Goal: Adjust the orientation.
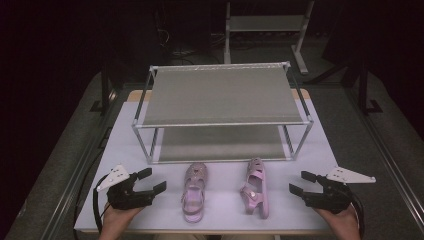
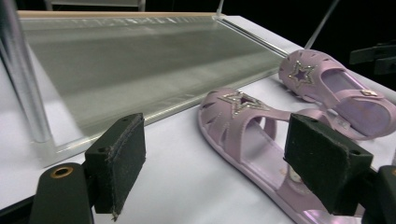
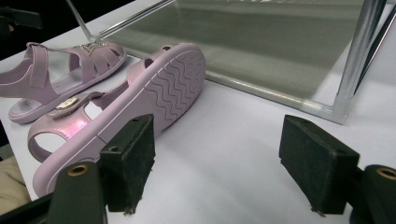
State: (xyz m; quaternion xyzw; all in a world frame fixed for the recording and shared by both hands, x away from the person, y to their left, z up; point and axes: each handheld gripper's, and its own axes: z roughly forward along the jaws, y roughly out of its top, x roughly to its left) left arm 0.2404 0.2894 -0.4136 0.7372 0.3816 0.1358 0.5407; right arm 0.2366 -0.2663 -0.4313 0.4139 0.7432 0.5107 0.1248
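Two pink sandals lie on the white table [image 1: 220, 220] in front of a shoe rack. The left sandal [image 1: 194, 192] [image 2: 243, 126] rests flat on its sole, star-trimmed toe toward the rack. The right sandal [image 1: 255, 189] [image 3: 159, 93] lies tipped on its side, its wavy sole facing my right gripper. My left gripper [image 1: 154, 179] [image 2: 219, 168] stands open to the left of the left sandal, holding nothing. On the other side, my right gripper [image 1: 299, 182] [image 3: 219, 168] is open as well, a short way right of the tipped sandal. Neither gripper touches a sandal.
A two-shelf metal rack [image 1: 220, 95] with grey shelves stands behind the sandals; its lower shelf [image 2: 140, 60] [image 3: 280, 46] sits near table level and its corner post [image 3: 355, 60] is near my right gripper. Another frame [image 1: 265, 25] stands on the dark floor beyond.
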